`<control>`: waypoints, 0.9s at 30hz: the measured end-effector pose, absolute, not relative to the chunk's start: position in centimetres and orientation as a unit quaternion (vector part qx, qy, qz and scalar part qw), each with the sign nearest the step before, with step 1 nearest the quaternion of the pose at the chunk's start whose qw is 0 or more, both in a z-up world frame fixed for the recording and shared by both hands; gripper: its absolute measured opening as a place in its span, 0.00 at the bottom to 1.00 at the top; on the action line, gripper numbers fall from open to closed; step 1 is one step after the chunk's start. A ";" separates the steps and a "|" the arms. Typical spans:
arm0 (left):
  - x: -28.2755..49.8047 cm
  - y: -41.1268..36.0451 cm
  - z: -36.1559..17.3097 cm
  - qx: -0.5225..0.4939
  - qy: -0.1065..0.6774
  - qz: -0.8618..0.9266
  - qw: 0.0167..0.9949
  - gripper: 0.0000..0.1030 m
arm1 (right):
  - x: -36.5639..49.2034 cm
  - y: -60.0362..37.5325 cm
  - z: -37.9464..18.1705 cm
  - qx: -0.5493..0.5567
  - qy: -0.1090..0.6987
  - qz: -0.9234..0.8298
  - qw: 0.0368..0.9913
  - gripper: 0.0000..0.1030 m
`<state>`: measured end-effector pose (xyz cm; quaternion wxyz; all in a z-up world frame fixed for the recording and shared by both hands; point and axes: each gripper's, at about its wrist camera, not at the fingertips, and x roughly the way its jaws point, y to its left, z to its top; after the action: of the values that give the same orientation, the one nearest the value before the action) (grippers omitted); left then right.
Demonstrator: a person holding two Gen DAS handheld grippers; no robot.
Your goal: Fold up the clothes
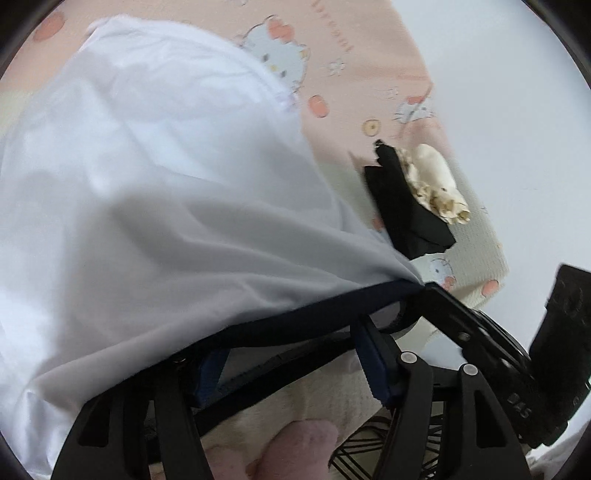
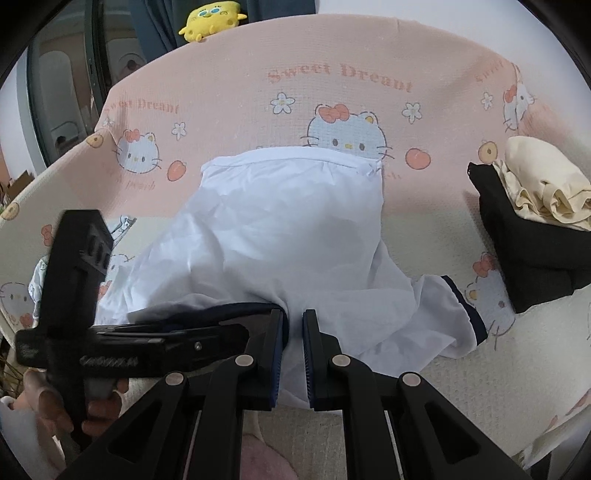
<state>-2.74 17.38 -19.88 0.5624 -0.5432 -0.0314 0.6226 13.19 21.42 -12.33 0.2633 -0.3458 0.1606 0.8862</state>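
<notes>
I see the white shirt [image 2: 288, 236] in the centre of the right wrist frame, a thin, smooth, crinkled fabric with a dark navy trim [image 2: 467, 310] along its edges. It lies on a pink blanket [image 2: 236, 88], its far hem flat and its near part lifted toward me. The right hand-held gripper [image 2: 293, 358] has its jaws slightly parted, with white cloth bunched between the blue ribbed pads; I cannot tell whether it truly pinches. In the left wrist frame the left hand-held gripper [image 1: 291, 354] sits at the bottom, the shirt [image 1: 155, 206] draped over it and the navy trim [image 1: 306, 314] running across its fingers; the jaws look spread, but I cannot tell its grip. The blanket is waffle-textured, printed with cartoon cats, flowers and peaches, and reads "Sweet Dreamt". At the right edge of the right wrist frame sits a folded black garment [image 2: 528, 258] with a rumpled cream one [image 2: 543, 184] on top. A yellow plush [image 2: 212, 16] sits at the upper left.
</notes>
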 end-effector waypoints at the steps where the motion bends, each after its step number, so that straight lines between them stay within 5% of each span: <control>1: -2.7 17.4 -20.0 -0.544 -0.028 0.621 0.564 0.60 | 13.2 21.4 -12.3 -0.345 0.160 0.886 0.264 0.08; 13: -1.2 20.5 -20.1 -0.528 0.021 0.621 0.579 0.60 | 13.3 20.8 -12.8 -0.373 0.139 0.876 0.273 0.09; 17: -1.2 21.1 -20.0 -0.522 0.028 0.630 0.574 0.60 | 13.6 20.5 -13.1 -0.387 0.139 0.869 0.277 0.35; 27: -2.3 19.8 -20.5 -0.518 0.013 0.623 0.586 0.60 | 12.3 19.8 -15.1 -0.432 0.110 0.847 0.290 0.45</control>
<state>-2.29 19.85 -20.55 0.5859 -0.5181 0.0135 0.6229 12.31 19.81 -15.14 0.2901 -0.4320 0.1100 0.8468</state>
